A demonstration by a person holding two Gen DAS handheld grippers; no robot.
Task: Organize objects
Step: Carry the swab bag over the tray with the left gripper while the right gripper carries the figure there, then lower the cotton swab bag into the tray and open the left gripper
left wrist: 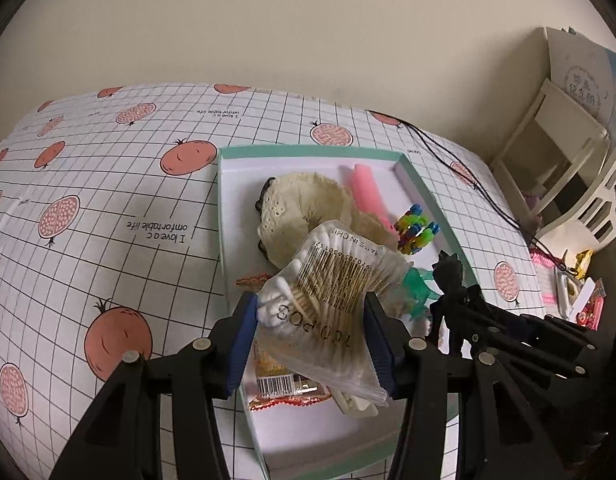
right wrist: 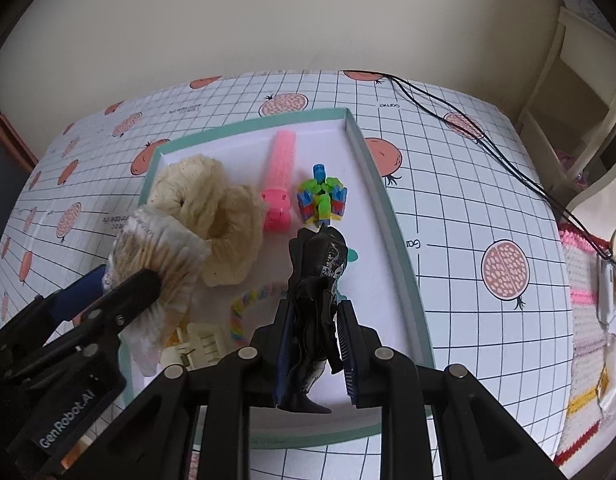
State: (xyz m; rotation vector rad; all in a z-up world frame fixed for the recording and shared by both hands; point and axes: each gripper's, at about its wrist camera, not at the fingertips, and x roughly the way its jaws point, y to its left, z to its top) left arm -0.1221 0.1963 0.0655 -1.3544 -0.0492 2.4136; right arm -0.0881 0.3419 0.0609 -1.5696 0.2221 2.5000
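one teal-rimmed box (right wrist: 391, 216) lies ahead of both grippers. two grippers: the left gripper (left wrist: 311, 344) clamps one bag of cotton swabs (left wrist: 331, 288), the right gripper (right wrist: 313, 344) clamps one black figurine (right wrist: 317, 280). ahead of the right gripper, inside the box: one pink tube toy (right wrist: 282, 176), one multicoloured block toy (right wrist: 321, 196), one cream knitted cloth (right wrist: 212, 216). just left of its fingers: one pastel twisted cord (right wrist: 248, 308) and one cream hair clip (right wrist: 200, 344). beneath the left gripper: one snack packet (left wrist: 284, 388) with a barcode. right of the left gripper: one translucent green toy (left wrist: 421, 284). two black cables (right wrist: 487, 140) cross the cloth far right.
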